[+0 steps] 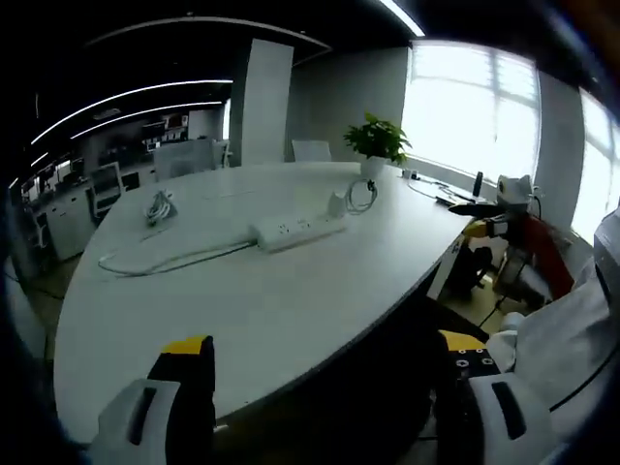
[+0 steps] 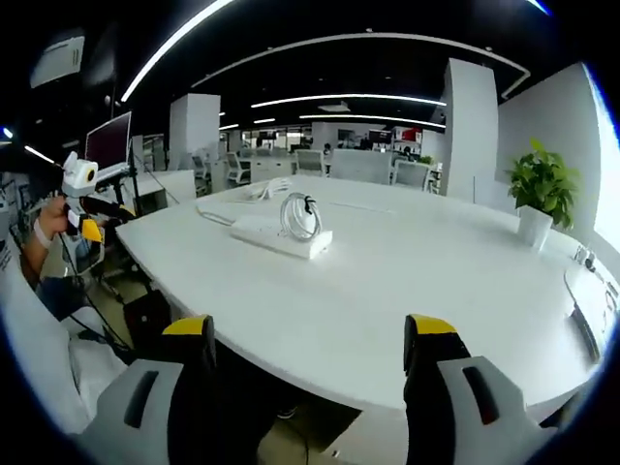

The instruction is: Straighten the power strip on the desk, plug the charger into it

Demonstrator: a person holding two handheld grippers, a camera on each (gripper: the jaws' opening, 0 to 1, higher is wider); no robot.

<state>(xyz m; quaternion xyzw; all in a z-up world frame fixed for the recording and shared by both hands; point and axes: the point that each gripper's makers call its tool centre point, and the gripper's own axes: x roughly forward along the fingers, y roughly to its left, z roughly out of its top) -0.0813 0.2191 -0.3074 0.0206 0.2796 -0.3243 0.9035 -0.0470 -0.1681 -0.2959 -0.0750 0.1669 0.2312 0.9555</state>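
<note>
Item 1, left hand-held gripper [image 1: 325,373]: your jaws stand wide apart with nothing between them, held off the near edge of the bench [image 1: 291,320]. In the right gripper view it appears at far left [image 2: 85,208], well apart from the work.

Item 2, right hand-held gripper [image 2: 320,344]: jaws likewise wide and empty, short of the bench rim [image 2: 320,373]. It appears at the right of the left gripper view [image 1: 489,215].

Item 3, power strip [image 1: 298,230]: white, lying askew mid-bench, its cord [image 1: 165,258] trailing away in a loose loop. In the right gripper view the strip [image 2: 266,235] points toward you end-on.

Item 4, charger [image 1: 336,203]: small white block with a coiled cable [image 1: 362,195], touching or just beside one end of the strip; which, you cannot tell. From the right gripper view the coil [image 2: 298,215] sits over that end.

Item 5, unrelated: potted plant [image 1: 376,145], a second cable bundle [image 1: 158,206].

Risks, as judged:
- Turning the strip may sweep the charger along or off its end, since they sit so close.
- The slack cord may drag and resist, letting the strip spring back crooked.
- Pinching the charger by its coil rather than its body would leave the prongs swinging; you would miss the sockets.
- Pushing in the plug with the strip unheld would slide it on the smooth top.
</note>
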